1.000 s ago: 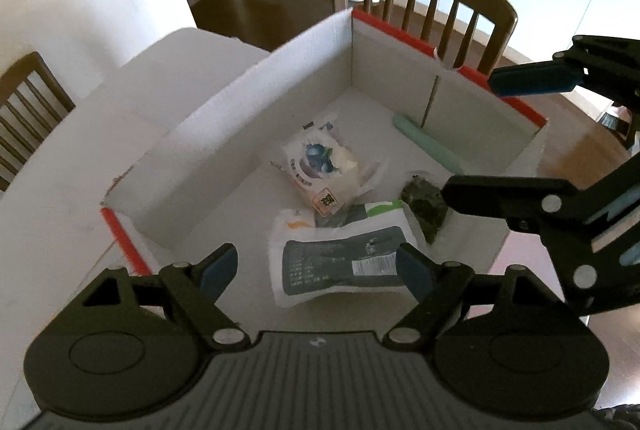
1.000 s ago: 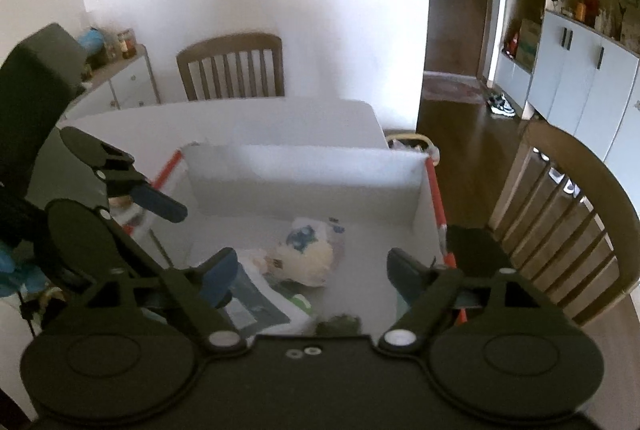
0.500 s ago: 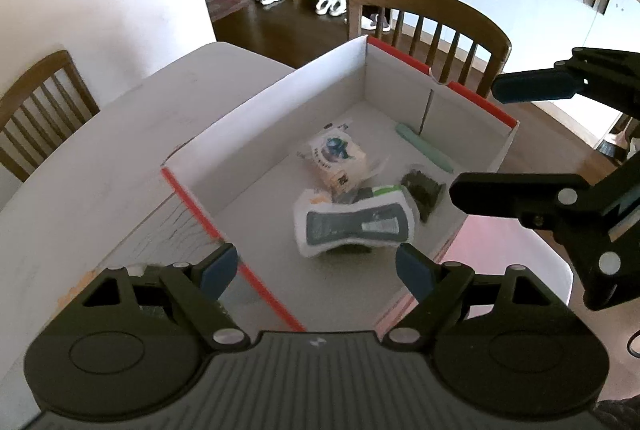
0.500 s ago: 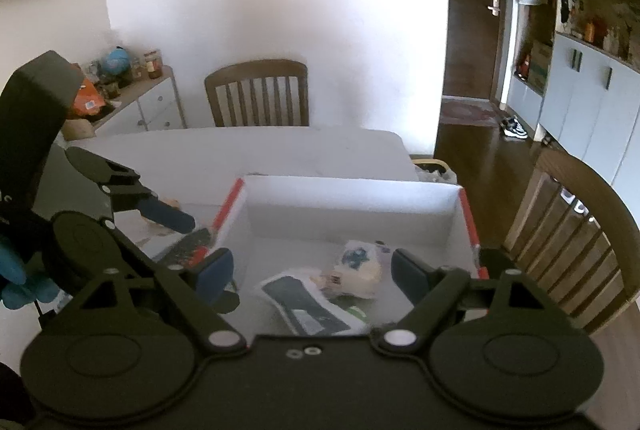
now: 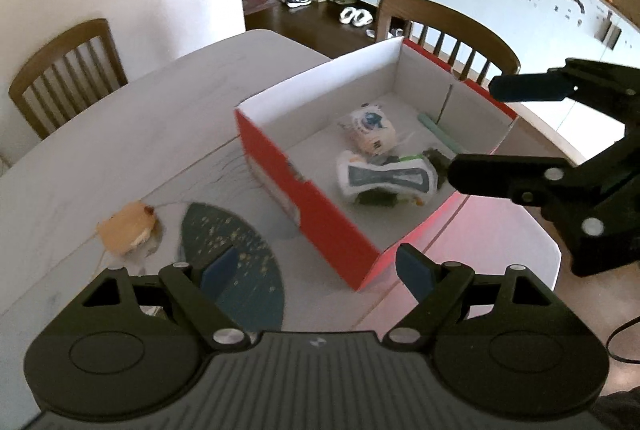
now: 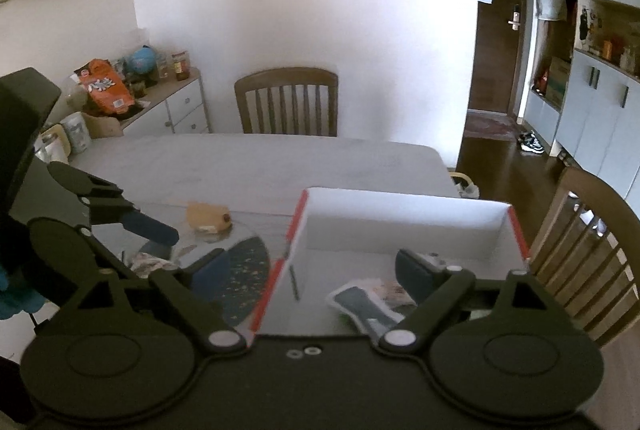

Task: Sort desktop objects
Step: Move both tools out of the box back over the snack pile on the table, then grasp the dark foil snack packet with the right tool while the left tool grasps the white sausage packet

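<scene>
Table [image 5: 120,133] pale, marbled; red box [image 5: 304,197] on it; chairs [image 6: 286,101] around.

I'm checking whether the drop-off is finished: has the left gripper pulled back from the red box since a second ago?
Yes. The left gripper has drawn back out of the red box: its fingertips, earlier over the packets inside, now sit outside the near wall, open and empty.

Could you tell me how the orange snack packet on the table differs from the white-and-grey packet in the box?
The orange snack packet lies out on the table; the white-and-grey packet sits inside the red box. The first is plain orange, the second white with a dark grey panel, and looks longer. Neither is held.
</scene>
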The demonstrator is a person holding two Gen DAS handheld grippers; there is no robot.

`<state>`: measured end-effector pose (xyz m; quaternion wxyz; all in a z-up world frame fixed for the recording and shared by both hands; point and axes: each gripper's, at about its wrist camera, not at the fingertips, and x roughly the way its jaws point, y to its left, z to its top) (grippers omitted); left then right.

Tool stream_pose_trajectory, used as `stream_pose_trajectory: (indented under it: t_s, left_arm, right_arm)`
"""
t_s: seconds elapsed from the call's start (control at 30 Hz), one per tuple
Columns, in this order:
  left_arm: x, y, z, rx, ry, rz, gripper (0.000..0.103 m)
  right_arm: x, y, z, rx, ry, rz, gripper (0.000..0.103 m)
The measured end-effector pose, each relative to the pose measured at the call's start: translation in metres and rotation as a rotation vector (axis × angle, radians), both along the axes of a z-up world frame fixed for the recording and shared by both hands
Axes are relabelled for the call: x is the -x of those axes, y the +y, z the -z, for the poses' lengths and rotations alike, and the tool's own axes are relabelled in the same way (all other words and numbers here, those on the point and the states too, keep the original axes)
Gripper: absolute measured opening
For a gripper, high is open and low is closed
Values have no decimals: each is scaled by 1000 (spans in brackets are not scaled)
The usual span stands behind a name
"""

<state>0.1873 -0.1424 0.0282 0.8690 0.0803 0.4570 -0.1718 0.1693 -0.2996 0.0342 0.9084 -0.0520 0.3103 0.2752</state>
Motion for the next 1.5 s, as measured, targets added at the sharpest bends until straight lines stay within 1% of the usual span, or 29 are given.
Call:
stream_pose_trajectory:
  t_s: [0.13, 0.37, 0.43, 0.57, 0.63, 0.7, 0.73, 0.87, 0.97, 1.13, 1.4, 1.5]
  left_arm:
    - [14, 25, -1, 14, -10, -23, 86]
    - [36, 77, 4, 33, -5, -79, 86]
    - [41, 91, 6, 37, -2, -88, 89]
    - [49, 117, 11, 52, 0, -115, 90]
    - [52, 129, 13, 58, 3, -127, 92]
    - [57, 140, 15, 64, 1, -134, 100]
    - [58, 145, 16, 64, -1, -140, 101]
    - [62, 168, 20, 71, -4, -164, 102]
    - [66, 184, 25, 66, -2, -180, 102]
    - [70, 209, 36, 57, 9, -209, 102]
    - [67, 238, 58, 32, 38, -231, 102]
    - [64, 246, 70, 36, 53, -226, 102]
  right_arm:
    - [5, 22, 1, -2, 7, -13, 91]
    - [19, 60, 4, -9, 18, -37, 92]
    - [23, 71, 5, -11, 19, -43, 92]
    - [30, 90, 7, -16, 26, -49, 92]
    - [34, 98, 9, -14, 29, -52, 92]
    - [36, 105, 11, -13, 34, -56, 92]
    - [38, 110, 12, -13, 37, -59, 92]
    - [43, 123, 18, -14, 48, -63, 93]
    - [47, 133, 21, -8, 53, -73, 95]
    - [50, 148, 29, 9, 61, -85, 96]
    - [53, 160, 47, 41, 94, -77, 96]
    - [54, 164, 55, 55, 103, -68, 96]
